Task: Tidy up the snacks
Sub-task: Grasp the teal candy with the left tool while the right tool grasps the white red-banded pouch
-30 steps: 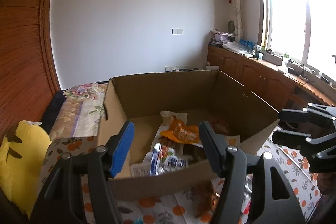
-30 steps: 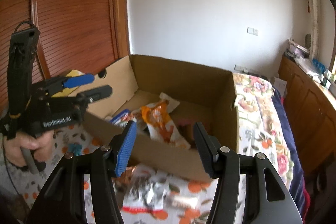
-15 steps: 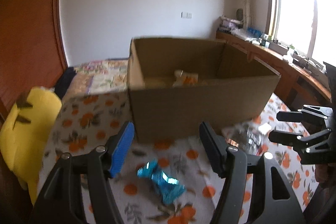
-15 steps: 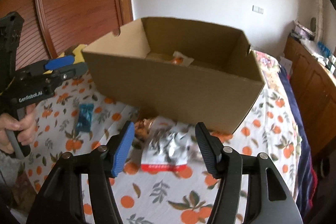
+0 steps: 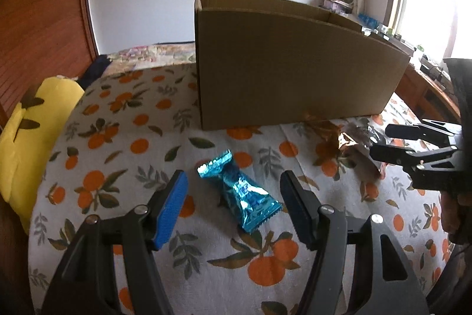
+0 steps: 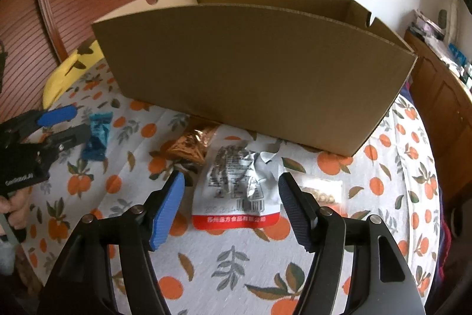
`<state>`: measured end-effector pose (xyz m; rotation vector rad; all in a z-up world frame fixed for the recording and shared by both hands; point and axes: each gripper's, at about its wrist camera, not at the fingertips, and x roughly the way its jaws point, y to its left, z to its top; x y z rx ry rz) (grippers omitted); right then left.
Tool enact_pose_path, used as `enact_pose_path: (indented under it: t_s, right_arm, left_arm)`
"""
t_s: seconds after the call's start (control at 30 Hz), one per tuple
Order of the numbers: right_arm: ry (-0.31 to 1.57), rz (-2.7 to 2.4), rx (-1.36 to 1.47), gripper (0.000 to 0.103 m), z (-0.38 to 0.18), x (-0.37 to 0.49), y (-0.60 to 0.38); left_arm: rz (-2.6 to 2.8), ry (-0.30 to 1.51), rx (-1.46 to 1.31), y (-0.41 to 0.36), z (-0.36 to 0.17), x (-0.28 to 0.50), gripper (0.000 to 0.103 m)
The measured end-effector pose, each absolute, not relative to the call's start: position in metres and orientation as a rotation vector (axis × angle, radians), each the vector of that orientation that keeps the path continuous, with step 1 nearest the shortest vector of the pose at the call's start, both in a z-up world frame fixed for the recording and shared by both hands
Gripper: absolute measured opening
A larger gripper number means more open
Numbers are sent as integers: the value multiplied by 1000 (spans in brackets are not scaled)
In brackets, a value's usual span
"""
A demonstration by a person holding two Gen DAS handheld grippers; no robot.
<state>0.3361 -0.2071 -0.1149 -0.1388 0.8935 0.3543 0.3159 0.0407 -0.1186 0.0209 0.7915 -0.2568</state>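
Note:
A crumpled blue foil snack packet (image 5: 240, 191) lies on the orange-print tablecloth, and my left gripper (image 5: 233, 191) hovers open just above it, one finger on each side. In the right wrist view the same blue packet (image 6: 97, 135) lies at the left, next to the left gripper (image 6: 63, 123). My right gripper (image 6: 231, 191) hangs over a white snack pouch with a red bottom band (image 6: 239, 185); its jaws are opening and the pads stand clear of the pouch. A brown foil packet (image 6: 191, 143) lies just beyond. The tall cardboard box (image 6: 256, 73) stands behind them all.
A small clear packet of round snacks (image 6: 320, 192) lies right of the white pouch. A yellow cushion (image 5: 26, 138) sits off the table's left edge. Wooden cabinets (image 6: 442, 99) run along the right wall. The tablecloth (image 5: 124, 138) drops away at the rounded near edge.
Both grippers have come down from above the box's open top to just over the tablecloth in front of it. The right gripper's jaws have spread wider.

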Motion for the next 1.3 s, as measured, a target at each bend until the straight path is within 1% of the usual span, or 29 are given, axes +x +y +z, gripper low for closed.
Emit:
enact_pose_path:
  t_s: [0.23, 0.4, 0.57, 0.7, 0.77, 1.0, 1.17, 1.3]
  right_arm:
    - [932, 353, -140, 69, -130, 351, -205]
    - [899, 346, -190, 70, -134, 347, -199]
    - [892, 349, -179, 70, -134, 348, -201]
    - [892, 354, -180, 72, -135, 348, -201]
    - [891, 354, -182, 73, -135, 347, -200]
    - [890, 354, -185, 73, -136, 348, -199]
    - [890, 354, -185, 73, -135, 348, -199]
    - [891, 354, -185, 73, -135, 348, -199]
  left_arm:
    - [-259, 845, 7, 39, -126, 325, 66]
    - [-246, 872, 0, 36, -130, 332, 66]
    - [-223, 885, 21, 33, -135, 335, 66]
    - [-215, 892, 61, 27, -137, 336, 71]
    - [-203, 895, 93, 22, -139, 336, 73]
    - [-202, 895, 85, 22, -138, 337, 73]
    - [-197, 890, 51, 24, -137, 335, 68]
    - [-190, 887, 30, 24, -136, 335, 57]
